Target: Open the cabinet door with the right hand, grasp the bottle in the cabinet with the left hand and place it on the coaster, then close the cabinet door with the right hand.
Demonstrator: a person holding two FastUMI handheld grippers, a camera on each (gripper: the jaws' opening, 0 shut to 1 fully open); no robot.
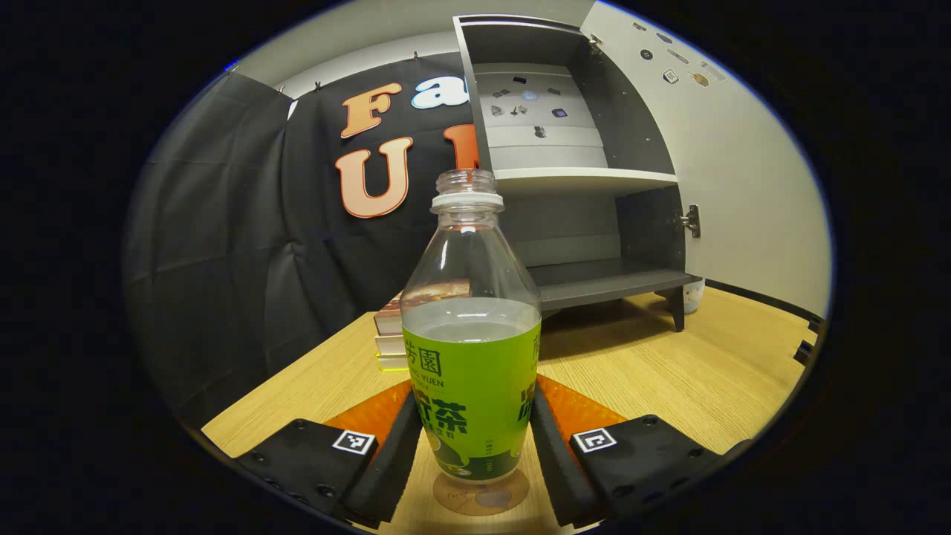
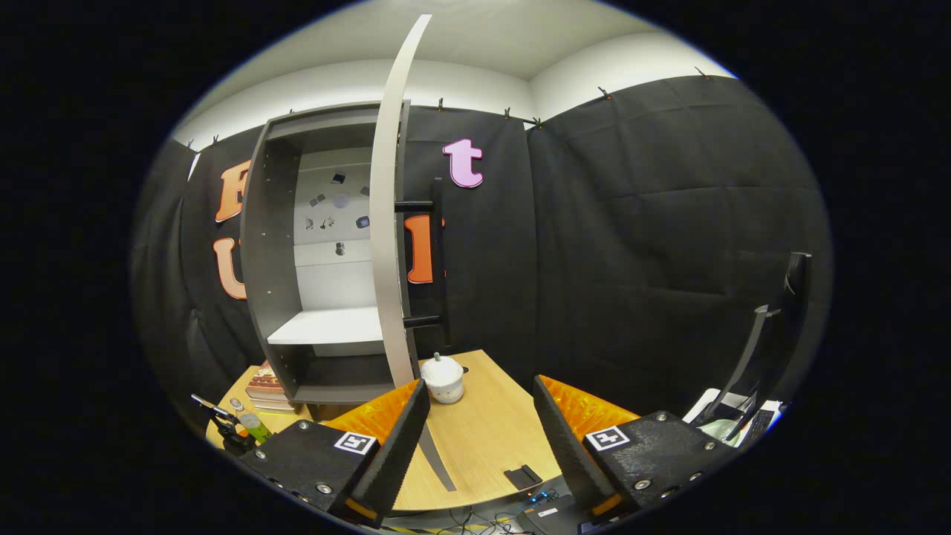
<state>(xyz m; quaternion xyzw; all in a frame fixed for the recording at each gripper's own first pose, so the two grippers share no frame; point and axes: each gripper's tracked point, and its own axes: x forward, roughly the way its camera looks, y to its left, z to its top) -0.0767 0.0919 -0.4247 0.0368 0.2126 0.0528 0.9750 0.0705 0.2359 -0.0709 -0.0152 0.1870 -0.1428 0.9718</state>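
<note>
Where round coaster [image 1: 481, 496] lies, clear bottle [image 1: 471, 334] stands.

Plastic, wood grain and matt board

The bottle [image 1: 470, 327] is clear glossy plastic with a smooth, shiny printed label; under it lies a thin, matt coaster [image 1: 481, 496] that looks like cork or card. The desk [image 1: 654, 371] shows pale wood grain with a soft sheen. The cabinet [image 1: 594, 186] is smooth matt board, its door [image 2: 388, 223] the same, with a metal hinge [image 1: 691, 221]. The small jar [image 2: 443, 377] looks like glazed ceramic.
</note>
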